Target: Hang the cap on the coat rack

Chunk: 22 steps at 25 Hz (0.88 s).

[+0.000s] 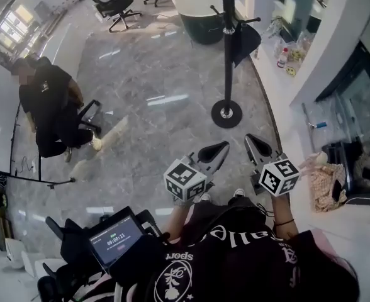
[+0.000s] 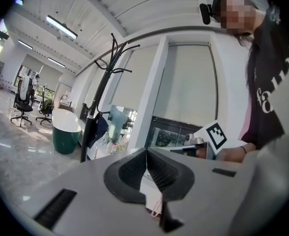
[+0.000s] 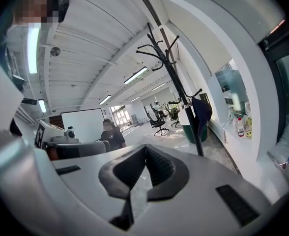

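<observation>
**Both tools shut and empty, cap on the rack**

My left tool (image 2: 145, 152) and right tool (image 3: 145, 147) are each closed tip to tip with nothing between them. I hold them low and side by side, pointing toward the coat rack (image 1: 228, 49), which fits having nothing to carry. The rack stands ahead, near the right edge of the marble floor (image 1: 160, 106). A dark blue thing that I take for the cap (image 1: 246, 39) hangs from a lower peg on its right side, so I judge the hanging done.
</observation>
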Motion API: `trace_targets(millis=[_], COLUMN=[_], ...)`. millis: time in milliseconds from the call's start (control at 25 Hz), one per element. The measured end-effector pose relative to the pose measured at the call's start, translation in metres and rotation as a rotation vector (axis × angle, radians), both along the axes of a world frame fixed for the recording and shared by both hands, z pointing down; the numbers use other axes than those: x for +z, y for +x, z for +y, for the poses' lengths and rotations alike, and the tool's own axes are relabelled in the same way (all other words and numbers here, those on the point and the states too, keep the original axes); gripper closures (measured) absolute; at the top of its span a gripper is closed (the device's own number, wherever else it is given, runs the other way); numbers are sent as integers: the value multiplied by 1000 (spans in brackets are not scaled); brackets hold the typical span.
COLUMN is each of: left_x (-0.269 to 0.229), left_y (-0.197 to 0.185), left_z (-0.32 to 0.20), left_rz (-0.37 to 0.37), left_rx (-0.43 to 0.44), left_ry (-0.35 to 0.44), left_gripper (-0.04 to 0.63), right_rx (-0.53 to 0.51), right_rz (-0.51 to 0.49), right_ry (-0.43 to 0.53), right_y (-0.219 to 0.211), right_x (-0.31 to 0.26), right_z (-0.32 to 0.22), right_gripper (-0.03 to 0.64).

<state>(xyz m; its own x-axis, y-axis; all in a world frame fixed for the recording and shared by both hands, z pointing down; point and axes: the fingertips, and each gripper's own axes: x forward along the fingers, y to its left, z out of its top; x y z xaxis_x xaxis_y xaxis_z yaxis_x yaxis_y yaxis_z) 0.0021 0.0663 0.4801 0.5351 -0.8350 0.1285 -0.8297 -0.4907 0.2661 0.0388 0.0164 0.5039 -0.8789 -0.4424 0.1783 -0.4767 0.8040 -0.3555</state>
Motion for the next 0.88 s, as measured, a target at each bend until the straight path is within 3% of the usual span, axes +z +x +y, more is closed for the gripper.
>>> trace_targets(millis=[240, 440, 640, 880], left_x=[-1, 2, 3, 1], left_y=[-56, -79, -82, -58], left_z=[63, 96, 116, 123], left_rz=[-8, 11, 43, 49], left_rx=[13, 45, 90, 124], left_ry=[-12, -24, -18, -11], left_gripper=[591, 591, 591, 591], right_rx=[6, 35, 78, 109], right_rz=[-9, 11, 52, 64], right_ry=[-11, -25, -27, -6], right_y=[-59, -77, -74, -53], right_x=[-4, -1, 5, 0], right_z=[66, 110, 141, 143], right_gripper=[600, 600, 600, 600])
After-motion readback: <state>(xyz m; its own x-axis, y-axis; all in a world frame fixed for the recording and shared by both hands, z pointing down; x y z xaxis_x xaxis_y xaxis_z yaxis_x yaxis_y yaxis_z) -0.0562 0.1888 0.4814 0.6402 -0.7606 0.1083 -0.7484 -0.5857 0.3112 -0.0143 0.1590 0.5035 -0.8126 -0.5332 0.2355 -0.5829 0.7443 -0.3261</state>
